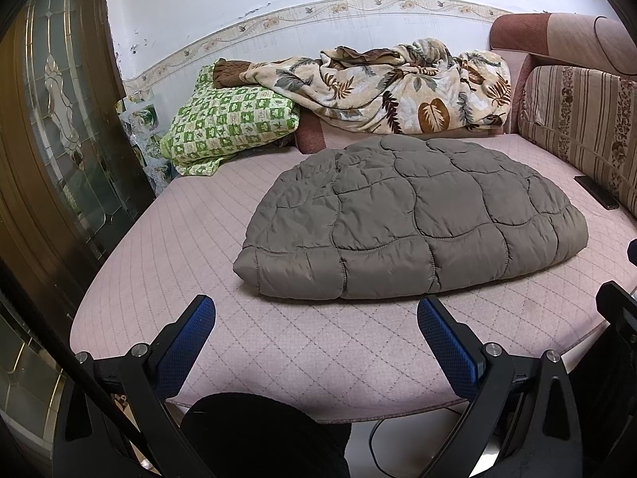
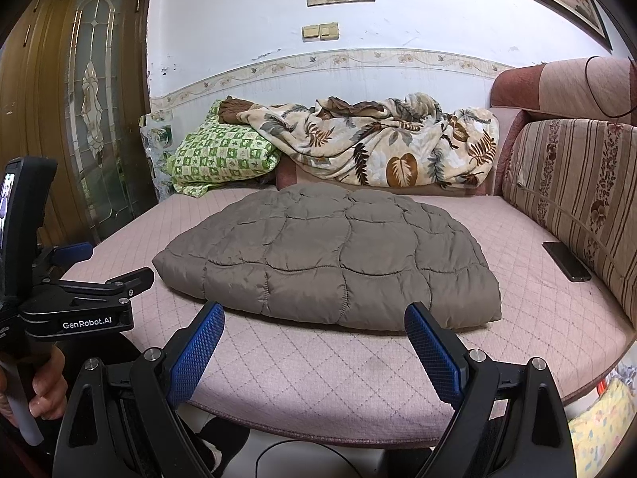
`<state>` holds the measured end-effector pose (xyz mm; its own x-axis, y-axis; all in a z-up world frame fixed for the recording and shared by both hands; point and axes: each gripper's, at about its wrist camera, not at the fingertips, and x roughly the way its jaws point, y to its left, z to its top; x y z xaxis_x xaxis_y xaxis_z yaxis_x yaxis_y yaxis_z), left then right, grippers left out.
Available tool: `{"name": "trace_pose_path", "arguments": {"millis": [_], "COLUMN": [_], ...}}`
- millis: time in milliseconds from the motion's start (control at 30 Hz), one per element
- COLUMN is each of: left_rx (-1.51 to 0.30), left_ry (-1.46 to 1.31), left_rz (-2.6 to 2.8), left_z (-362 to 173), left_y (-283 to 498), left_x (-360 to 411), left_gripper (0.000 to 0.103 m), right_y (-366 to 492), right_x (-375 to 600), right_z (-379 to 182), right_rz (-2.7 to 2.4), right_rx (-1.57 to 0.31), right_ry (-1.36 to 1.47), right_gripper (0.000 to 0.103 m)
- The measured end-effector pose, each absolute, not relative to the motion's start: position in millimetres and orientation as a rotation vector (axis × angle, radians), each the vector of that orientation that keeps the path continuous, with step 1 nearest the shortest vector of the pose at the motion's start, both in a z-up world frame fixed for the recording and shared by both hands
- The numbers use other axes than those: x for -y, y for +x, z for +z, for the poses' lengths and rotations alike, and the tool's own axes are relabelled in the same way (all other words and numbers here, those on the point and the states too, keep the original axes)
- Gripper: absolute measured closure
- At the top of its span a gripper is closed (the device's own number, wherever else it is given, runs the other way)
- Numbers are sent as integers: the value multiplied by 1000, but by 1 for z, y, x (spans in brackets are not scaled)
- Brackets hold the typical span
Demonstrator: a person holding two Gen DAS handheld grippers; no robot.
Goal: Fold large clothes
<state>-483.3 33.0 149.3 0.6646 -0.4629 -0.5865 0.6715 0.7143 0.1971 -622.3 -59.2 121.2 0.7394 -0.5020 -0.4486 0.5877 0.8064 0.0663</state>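
quilted grey-brown coat (image 1: 402,215) is lying folded into a thick bundle in the middle of a pink quilted sofa seat (image 1: 191,215), its stitched panels facing up and its near edge just beyond both grippers. the left gripper (image 1: 316,316) is hovering over the seat's front edge with its blue-padded fingers (image 1: 195,318) spread wide and grasping nothing, apart from the coat. the right gripper (image 2: 314,324) is hanging likewise released, its blue pads (image 2: 422,330) splayed and empty, their tips close to the coat's near edge, though contact cannot be told. in the right wrist view the left gripper's black body, marked genrobot.ai, is showing at the left with the person's fingers wrapped around its handle. behind the coat a leaf-patterned blanket (image 1: 398,83) is heaping against the wall beside a green checked pillow (image 1: 227,123). a dark phone (image 2: 567,261) is resting on the seat near the striped back cushion (image 2: 577,183), well apart from the coat
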Motion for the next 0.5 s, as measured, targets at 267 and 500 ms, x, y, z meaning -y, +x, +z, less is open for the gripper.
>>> {"name": "trace_pose_path", "arguments": {"millis": [267, 500], "left_rx": [-548, -601], "left_ry": [408, 357], "left_rz": [-690, -736], "left_z": [149, 151], "left_y": [-482, -472], "left_x": [-36, -46], "left_gripper": [2, 2], "right_y": [-622, -622], "right_x": [60, 59], "right_z": [121, 118], "right_rz": [-601, -599], "right_rx": [-430, -427], "right_ry": [210, 212], "right_gripper": [9, 9]}}
